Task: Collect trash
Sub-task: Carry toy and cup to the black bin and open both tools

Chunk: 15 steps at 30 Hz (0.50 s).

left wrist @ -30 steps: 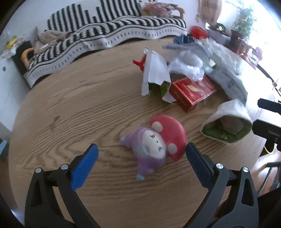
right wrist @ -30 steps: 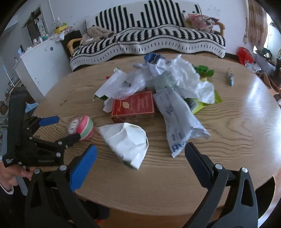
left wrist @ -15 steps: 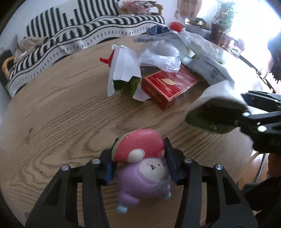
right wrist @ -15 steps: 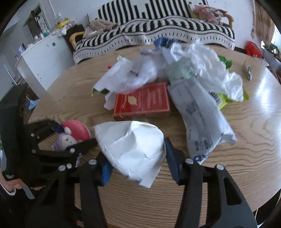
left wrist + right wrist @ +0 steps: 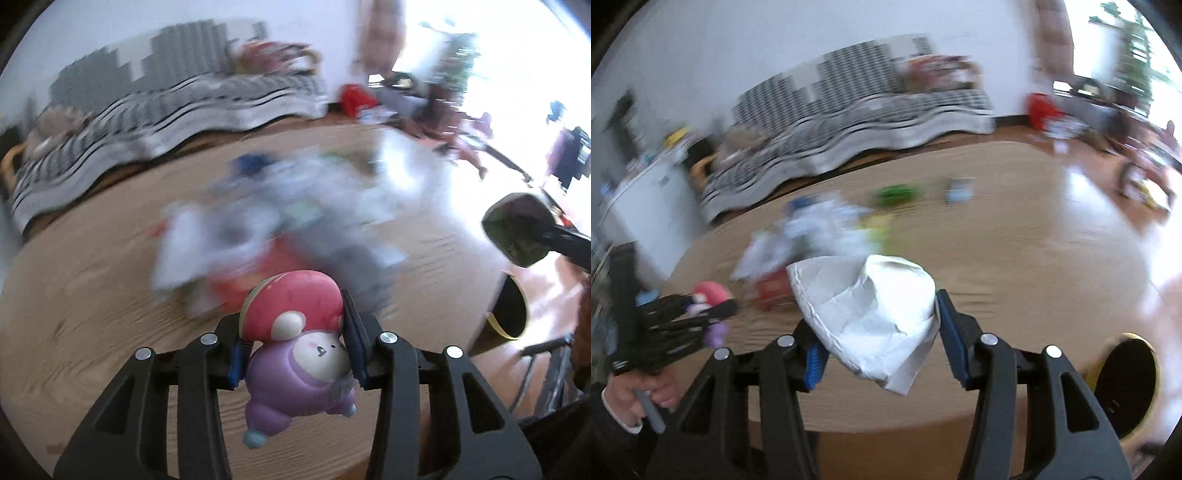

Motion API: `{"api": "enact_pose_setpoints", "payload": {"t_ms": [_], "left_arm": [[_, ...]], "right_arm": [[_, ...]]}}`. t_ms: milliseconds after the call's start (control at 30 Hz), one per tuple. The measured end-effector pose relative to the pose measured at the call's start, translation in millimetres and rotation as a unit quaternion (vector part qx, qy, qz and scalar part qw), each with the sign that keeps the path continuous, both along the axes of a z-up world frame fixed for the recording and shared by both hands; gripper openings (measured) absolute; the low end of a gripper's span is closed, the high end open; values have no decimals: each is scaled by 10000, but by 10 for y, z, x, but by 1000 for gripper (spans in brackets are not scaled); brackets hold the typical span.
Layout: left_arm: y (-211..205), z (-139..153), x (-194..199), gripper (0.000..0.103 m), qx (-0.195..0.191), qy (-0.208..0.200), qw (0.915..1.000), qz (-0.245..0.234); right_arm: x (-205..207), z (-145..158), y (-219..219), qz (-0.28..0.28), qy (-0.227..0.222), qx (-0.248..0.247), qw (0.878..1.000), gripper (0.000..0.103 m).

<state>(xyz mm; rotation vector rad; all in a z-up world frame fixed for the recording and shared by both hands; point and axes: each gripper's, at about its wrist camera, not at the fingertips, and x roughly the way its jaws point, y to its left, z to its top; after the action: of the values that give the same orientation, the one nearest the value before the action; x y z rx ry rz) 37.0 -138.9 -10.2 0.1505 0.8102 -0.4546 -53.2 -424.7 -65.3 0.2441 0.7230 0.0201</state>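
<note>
- Both grippers, wide apart over the round wooden table (image 5: 92,295) a second ago, have just been closing and now each carries something clear of the tabletop.
- Left gripper (image 5: 293,343): its blue pads (image 5: 352,332) press on either side of a small toy figure (image 5: 295,354) with a red cap and purple body, which hangs between the jaws above the table's near edge.
- Right gripper (image 5: 877,332): clamped on a crumpled white paper wrapper (image 5: 868,310), lifted above the table's near edge.
- Across the table's middle lies the blurred trash pile (image 5: 280,218), white plastic and paper with something red below it.
- Beyond the table's right edge, low on the floor, stands a dark round bin (image 5: 1126,384) with a yellowish rim.
- Behind the table's far side sits a black-and-white striped sofa (image 5: 849,110).
</note>
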Motion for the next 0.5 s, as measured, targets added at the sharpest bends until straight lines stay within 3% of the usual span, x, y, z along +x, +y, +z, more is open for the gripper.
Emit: {"api": "enact_pose_setpoints", "payload": {"t_ms": [133,233,400,500], "left_arm": [[-1097,68,-155,42,-233,87,9961,-850],[-2008,-33,-289,42,-446,295,9888,-1395],[-3364,-570,-535,42,-425,797,9752,-2021],[-3892,-927,-633,42,-321,1107,9697,-2155]], "right_arm": [[-440,-177,-1028,-1181,249,4,9927,52],[-781,-385,-1701,-1960,529,70,9791,53],[-1205,-749,-2463,-2711,857,303,9582,53],[-1416,-941,-2830,-3057,969,450,9461,53]]}}
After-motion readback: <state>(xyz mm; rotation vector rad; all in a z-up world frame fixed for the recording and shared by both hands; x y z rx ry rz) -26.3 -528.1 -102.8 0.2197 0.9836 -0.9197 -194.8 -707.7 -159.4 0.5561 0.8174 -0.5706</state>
